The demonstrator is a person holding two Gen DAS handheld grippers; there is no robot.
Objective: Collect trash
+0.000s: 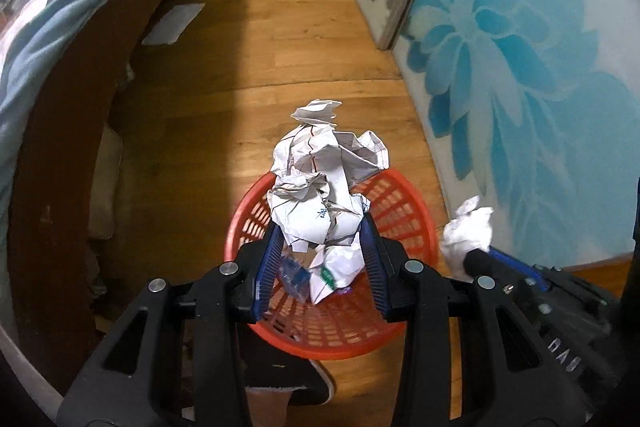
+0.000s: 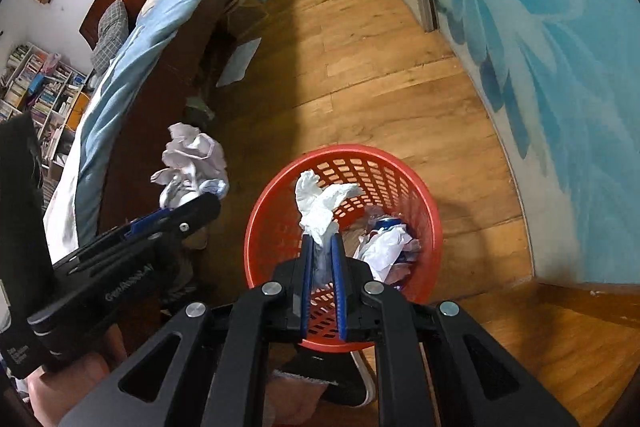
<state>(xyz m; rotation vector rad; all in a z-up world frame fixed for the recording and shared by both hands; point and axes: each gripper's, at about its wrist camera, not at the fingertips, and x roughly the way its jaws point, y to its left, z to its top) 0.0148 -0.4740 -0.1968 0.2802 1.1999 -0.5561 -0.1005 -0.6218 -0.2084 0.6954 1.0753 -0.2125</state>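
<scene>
Wood floor point(image 1: 224, 131) carries a red basket point(image 1: 404, 203). Left gripper point(image 1: 322, 231) clamps crumpled paper point(image 1: 320, 187) above its rim; right gripper point(image 2: 322, 247) pinches tissue point(image 2: 320, 203) there. Step: deposit. Next: release both loads.

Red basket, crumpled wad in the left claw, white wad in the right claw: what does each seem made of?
Red basket: moulded plastic, slightly glossy, lattice holes.
Crumpled wad: printed paper, sharp creases, matte.
White wad: probably tissue, soft folds, no print.

faint, unreadable lettering on the left tongs point(image 2: 202, 205) body
</scene>
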